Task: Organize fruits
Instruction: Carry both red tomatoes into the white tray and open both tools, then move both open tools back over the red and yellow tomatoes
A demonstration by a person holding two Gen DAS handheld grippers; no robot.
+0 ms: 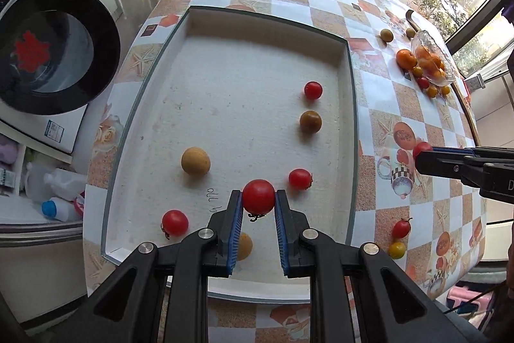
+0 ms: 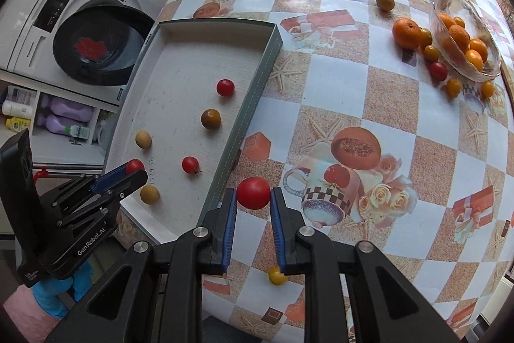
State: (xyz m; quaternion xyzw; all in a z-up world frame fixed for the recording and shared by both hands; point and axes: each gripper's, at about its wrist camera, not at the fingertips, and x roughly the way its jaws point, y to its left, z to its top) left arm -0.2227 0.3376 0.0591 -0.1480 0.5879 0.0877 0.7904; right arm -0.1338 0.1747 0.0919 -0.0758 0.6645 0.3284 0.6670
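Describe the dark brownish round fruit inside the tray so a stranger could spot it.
Find the shallow white tray on the checkered tablecloth. Along its right wall, the dark brownish round fruit sits just nearer than a small red tomato; it is darker than the pale tan fruits.

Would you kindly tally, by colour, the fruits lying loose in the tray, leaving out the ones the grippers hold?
red tomatoes: 3
tan fruits: 2
brown fruit: 1
Total: 6
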